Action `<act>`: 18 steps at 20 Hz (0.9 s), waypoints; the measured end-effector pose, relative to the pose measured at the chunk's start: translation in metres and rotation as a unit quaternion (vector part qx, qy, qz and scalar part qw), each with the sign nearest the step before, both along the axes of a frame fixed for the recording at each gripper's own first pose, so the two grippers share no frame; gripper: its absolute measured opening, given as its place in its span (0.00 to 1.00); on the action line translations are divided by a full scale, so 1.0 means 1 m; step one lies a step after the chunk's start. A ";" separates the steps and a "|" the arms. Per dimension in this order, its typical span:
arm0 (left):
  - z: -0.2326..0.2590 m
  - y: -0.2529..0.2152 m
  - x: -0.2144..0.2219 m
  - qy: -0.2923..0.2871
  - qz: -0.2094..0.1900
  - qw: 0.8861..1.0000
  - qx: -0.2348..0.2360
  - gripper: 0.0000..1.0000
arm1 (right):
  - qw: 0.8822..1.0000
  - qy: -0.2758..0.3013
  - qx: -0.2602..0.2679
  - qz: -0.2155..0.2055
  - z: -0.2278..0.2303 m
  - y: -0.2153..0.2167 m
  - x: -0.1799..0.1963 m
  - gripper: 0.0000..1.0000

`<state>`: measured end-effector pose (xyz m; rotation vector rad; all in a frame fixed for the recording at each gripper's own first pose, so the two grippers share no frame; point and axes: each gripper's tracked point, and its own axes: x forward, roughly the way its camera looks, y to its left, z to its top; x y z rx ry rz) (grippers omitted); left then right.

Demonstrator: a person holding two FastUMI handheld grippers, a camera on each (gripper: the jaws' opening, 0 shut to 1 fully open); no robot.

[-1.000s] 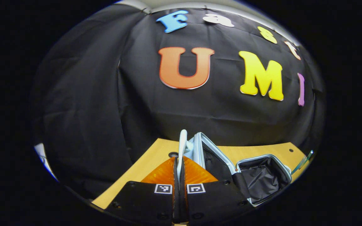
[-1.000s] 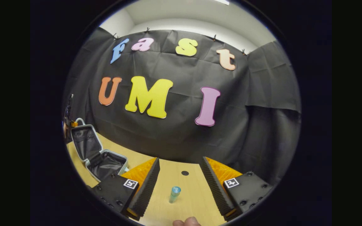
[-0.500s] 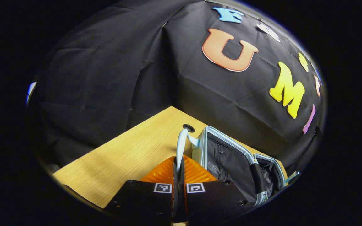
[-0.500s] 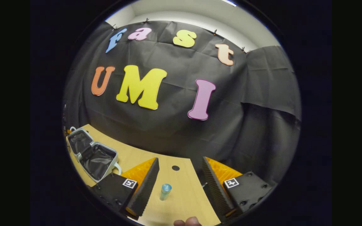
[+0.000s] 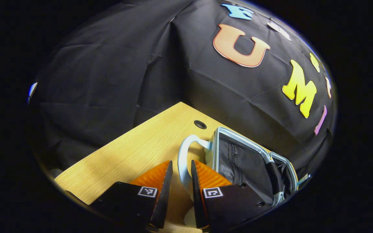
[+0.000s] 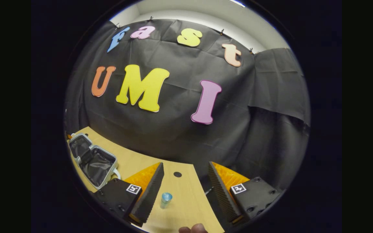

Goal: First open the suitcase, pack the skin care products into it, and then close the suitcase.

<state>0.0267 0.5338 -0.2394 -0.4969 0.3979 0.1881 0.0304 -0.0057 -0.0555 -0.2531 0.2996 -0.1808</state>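
Our left tongs (image 5: 180, 181) stand spread around the suitcase handle (image 5: 184, 158), not pinching it; the suitcase (image 6: 92, 158) lies open on the counter (image 5: 134, 152). Our right tongs (image 6: 183, 191) gape around the blue-capped bottle (image 6: 165, 199): centre it, then pinch low.

a light wooden table (image 5: 131, 155) runs up to the booth's black cloth wall (image 5: 115, 71). a small round dark hole (image 5: 200, 124) sits in the tabletop near its far edge. above the cloth shows a pale ceiling strip (image 6: 206, 19).
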 end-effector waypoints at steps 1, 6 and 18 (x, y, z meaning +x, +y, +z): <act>0.008 0.000 -0.002 -0.003 0.000 1.000 0.009 0.42 | 1.000 0.002 0.003 -0.002 -0.001 -0.003 -0.001 0.83; 0.109 -0.021 -0.022 -0.064 -0.011 0.992 0.104 0.97 | 0.999 -0.005 0.036 -0.003 -0.006 -0.017 0.000 0.82; 0.326 -0.245 -0.089 -0.211 0.014 0.941 0.264 0.97 | 0.994 -0.033 0.105 -0.005 -0.016 -0.078 -0.030 0.83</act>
